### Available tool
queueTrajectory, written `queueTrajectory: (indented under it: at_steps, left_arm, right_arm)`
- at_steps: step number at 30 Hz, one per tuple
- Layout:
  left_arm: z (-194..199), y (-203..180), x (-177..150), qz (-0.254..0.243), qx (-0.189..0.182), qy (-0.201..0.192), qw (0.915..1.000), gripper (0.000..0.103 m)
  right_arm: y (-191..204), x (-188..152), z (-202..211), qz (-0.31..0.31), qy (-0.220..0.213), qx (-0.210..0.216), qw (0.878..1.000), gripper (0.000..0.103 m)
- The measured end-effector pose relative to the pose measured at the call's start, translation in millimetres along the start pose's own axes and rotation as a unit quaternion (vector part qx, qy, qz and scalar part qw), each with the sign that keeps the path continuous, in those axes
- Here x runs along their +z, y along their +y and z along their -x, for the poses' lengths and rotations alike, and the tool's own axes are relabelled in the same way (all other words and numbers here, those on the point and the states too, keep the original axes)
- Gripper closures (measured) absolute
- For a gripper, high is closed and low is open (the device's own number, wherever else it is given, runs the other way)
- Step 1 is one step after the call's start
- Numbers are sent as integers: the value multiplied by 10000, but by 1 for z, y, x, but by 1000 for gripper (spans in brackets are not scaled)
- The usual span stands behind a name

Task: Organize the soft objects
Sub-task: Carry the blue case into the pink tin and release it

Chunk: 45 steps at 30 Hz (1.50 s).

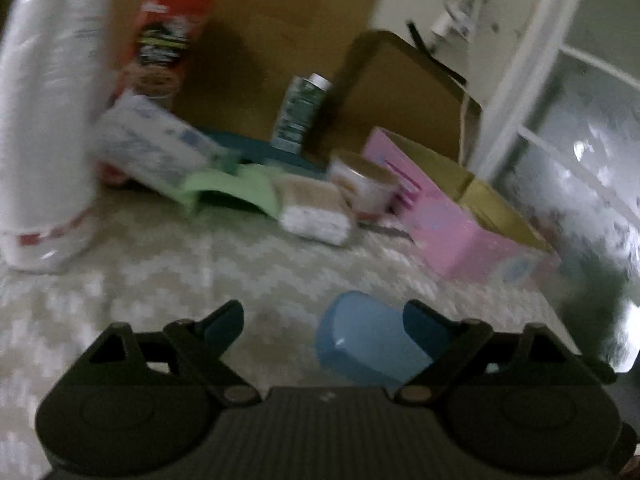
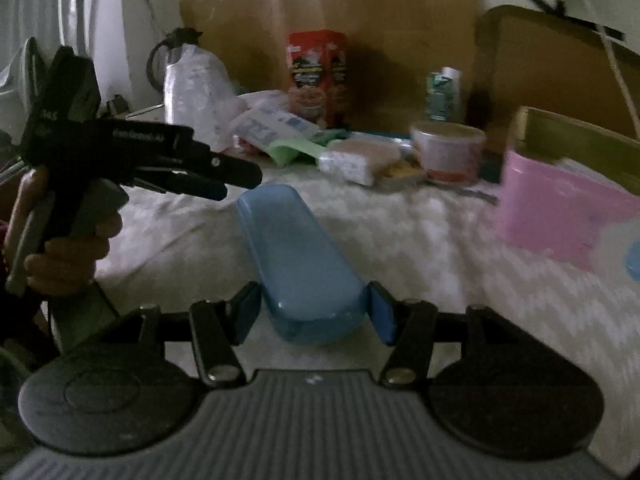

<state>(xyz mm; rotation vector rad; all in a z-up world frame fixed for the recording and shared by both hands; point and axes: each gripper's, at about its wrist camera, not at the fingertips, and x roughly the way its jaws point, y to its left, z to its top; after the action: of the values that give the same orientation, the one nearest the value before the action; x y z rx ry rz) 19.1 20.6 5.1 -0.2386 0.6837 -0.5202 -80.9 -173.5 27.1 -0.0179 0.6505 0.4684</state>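
A pale blue plastic case, long, rounded and smooth, lies near on the white patterned cloth over the desk. The right gripper straddles its near end, fingers apart, whether touching it is unclear. The left gripper has its fingers wide apart, empty, the case by its right finger. Far behind stand a pink box, a red carton, a tub and a sponge.
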Motion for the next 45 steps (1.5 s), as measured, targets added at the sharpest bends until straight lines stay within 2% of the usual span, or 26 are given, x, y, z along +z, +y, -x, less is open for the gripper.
queueTrajectory:
  at_steps: [2,4,7,8,10,14,17,20,24,30,31,32,36,42,45]
  left_arm:
    - [-9,-9,-3,-125,28,149,9998,18]
    - [-12,-10,-5,-47,-67,210,9997,17]
    - [-16,-13,-3,104,-320,302,9990,31]
    - [-16,-16,-3,81,-207,273,9994,31]
    - [-16,-25,2,1,-141,233,9996,31]
    - [-15,-61,30,-444,-271,5,9986,32]
    - [-26,-99,59,-864,-406,-205,9952,31]
    - [-52,-136,84,-1183,-553,-372,9907,30]
    - [-97,-168,109,-1118,-698,-324,9907,30]
    - [-165,-190,120,-1027,-587,90,9929,33]
    - [-171,-192,118,-1048,-513,118,9931,33]
    - [-178,-193,117,-1049,-463,152,9933,33]
    - [-198,-191,113,-839,-370,381,9951,34]
    - [-190,-183,106,-773,-225,443,9958,31]
    - [-172,-178,107,-761,-231,324,9963,29]
  right_arm:
    - [-1,-7,0,-72,-12,-141,9999,38]
    - [-1,-12,-2,-111,-64,-159,9998,38]
    - [8,-15,-5,113,-166,-231,9995,39]
    - [11,-16,-7,185,-195,-298,9992,43]
    - [13,-16,-9,233,-241,-350,9988,43]
    - [4,-14,4,0,-589,-440,9973,43]
    - [-10,-4,24,-58,-1038,-765,9916,43]
    - [-35,11,37,-138,-1318,-1127,9847,43]
    - [-77,29,46,-330,-1458,-1466,9778,43]
    - [-138,46,47,-396,-1277,-1759,9753,43]
    - [-146,48,48,-391,-1229,-1795,9753,46]
    - [-153,52,47,-422,-1136,-1768,9768,52]
    - [-181,57,39,-644,-852,-1862,9767,52]
    - [-202,50,23,-763,-455,-3039,9486,51]
    - [-207,45,26,-1013,-471,-3205,9406,51]
